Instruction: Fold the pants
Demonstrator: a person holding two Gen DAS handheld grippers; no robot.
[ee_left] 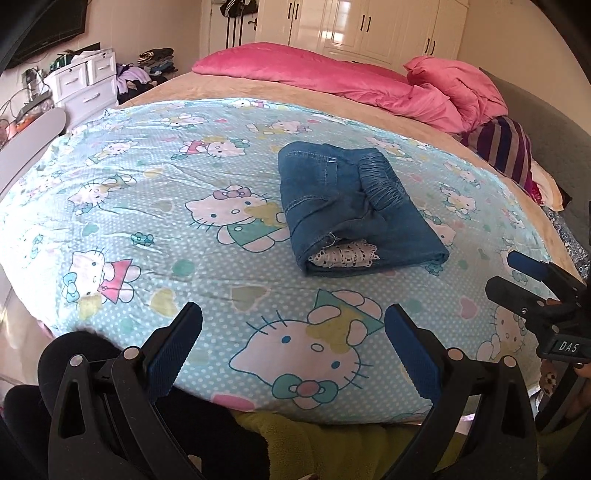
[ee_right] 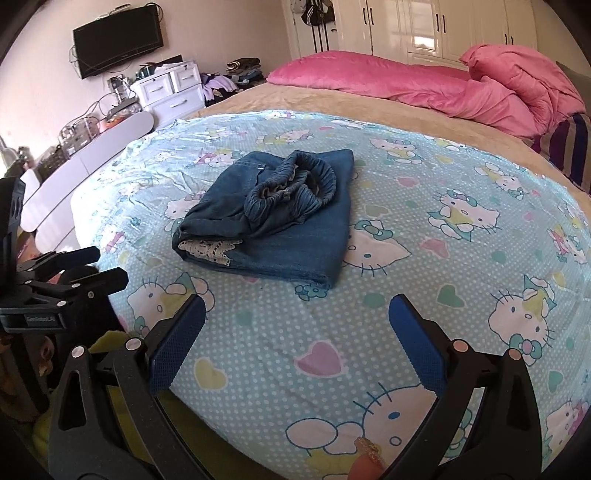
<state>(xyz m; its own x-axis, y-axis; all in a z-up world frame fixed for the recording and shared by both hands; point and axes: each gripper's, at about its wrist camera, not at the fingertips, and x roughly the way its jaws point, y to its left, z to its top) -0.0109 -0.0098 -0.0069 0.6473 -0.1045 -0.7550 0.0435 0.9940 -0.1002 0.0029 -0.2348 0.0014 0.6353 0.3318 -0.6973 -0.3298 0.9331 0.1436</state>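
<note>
Blue denim pants (ee_left: 354, 210) (ee_right: 280, 221) lie folded into a compact bundle on the light blue cartoon-cat sheet (ee_left: 147, 206) (ee_right: 424, 229). An elastic waistband sits on top and white lace trim shows at the near end. My left gripper (ee_left: 293, 332) hangs open over the sheet's near edge, well short of the pants, holding nothing. My right gripper (ee_right: 297, 328) is open too, just in front of the bundle, also holding nothing. Each gripper shows at the side of the other's view: the right gripper (ee_left: 517, 275) and the left gripper (ee_right: 96, 264).
A pink duvet (ee_left: 332, 74) (ee_right: 443, 85) is heaped at the far side of the bed, with a striped cloth (ee_left: 506, 147) at the right. White drawers (ee_right: 170, 88) and a wall television (ee_right: 118, 40) stand on the left. Wardrobes (ee_left: 369, 26) fill the back wall.
</note>
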